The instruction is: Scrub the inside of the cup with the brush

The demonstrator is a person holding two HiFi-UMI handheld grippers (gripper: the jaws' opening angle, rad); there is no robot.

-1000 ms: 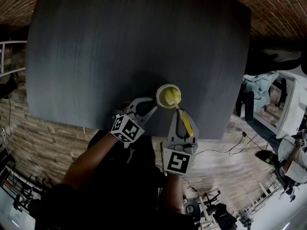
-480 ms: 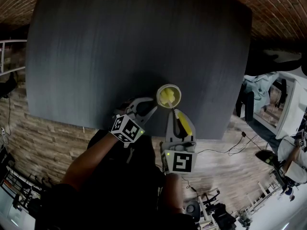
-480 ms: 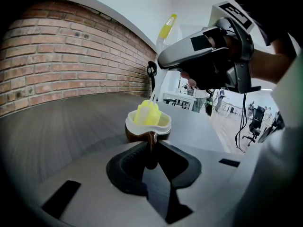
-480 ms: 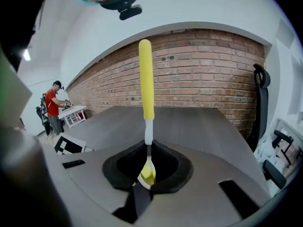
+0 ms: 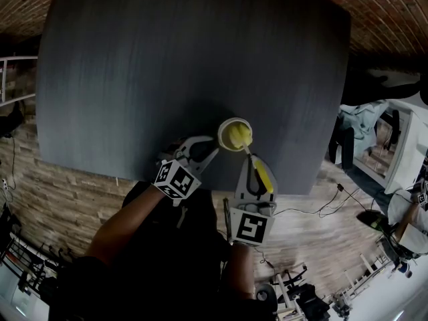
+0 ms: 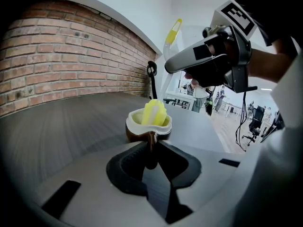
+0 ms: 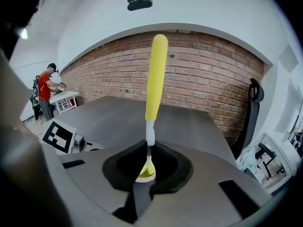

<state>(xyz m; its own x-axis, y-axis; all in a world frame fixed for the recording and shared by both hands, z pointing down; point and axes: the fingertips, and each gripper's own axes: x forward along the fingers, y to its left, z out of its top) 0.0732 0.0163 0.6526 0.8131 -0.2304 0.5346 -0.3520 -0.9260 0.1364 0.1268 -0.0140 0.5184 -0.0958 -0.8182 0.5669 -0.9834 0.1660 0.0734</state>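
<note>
Yellow brush (image 7: pixel 155 79): clenched in right tongs (image 7: pixel 148 161), head inside cup (image 6: pixel 132 126) | left tongs (image 6: pixel 151 150): clamped on cup handle

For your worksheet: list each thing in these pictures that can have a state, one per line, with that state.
cup: upright on the table, brush head inside it.
brush: held by its thin neck, head down in the cup.
left gripper: shut on the cup's handle.
right gripper: shut on the brush.

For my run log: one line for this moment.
left gripper: shut on handle of brown white-lined cup | right gripper: shut on yellow plastic brush | brush head: inside cup
</note>
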